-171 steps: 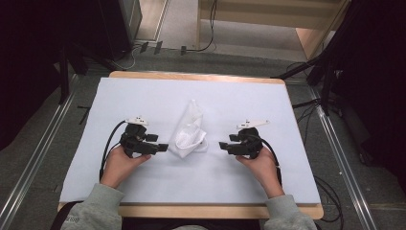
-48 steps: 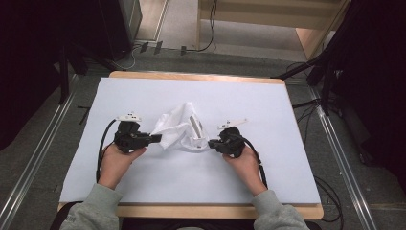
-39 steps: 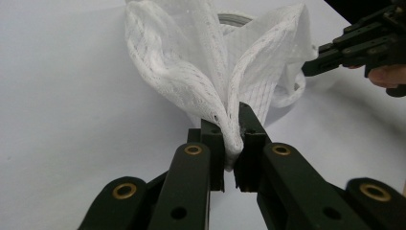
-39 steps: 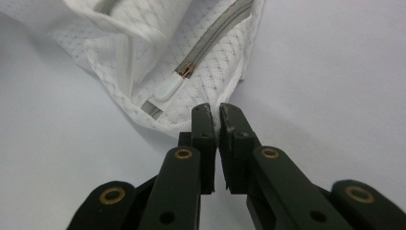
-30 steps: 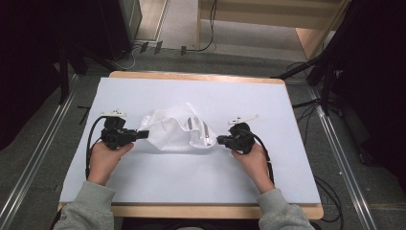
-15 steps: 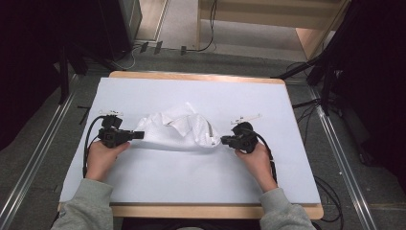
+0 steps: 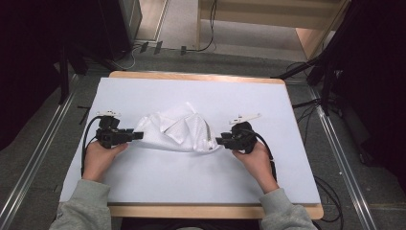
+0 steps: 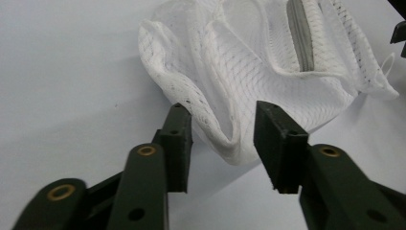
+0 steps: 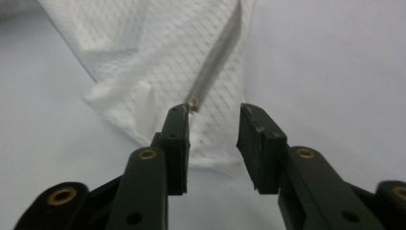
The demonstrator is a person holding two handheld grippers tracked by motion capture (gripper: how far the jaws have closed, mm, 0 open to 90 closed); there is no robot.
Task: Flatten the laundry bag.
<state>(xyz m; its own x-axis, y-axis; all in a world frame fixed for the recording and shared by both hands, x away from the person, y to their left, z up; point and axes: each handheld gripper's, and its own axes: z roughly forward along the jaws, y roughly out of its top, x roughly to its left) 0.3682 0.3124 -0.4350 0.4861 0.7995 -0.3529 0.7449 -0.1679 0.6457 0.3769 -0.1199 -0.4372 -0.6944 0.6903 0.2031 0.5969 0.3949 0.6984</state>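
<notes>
Mesh bag (image 7: 178,130), white, with grey zipper (image 9: 218,52): lies spread and rumpled mid-table on pale blue mat (image 7: 191,177). Left gripper (image 7: 136,135) at its left corner, right gripper (image 7: 221,141) at its right corner; both sets of jaws have just been opening, stand apart, mesh lying loose between them.

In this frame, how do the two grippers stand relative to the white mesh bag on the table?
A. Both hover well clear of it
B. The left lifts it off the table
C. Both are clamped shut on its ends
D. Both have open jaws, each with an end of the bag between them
D. The left gripper and right gripper have just been opening; gaps show between their pads and the white mesh bag, which lies spread on the table.
</notes>
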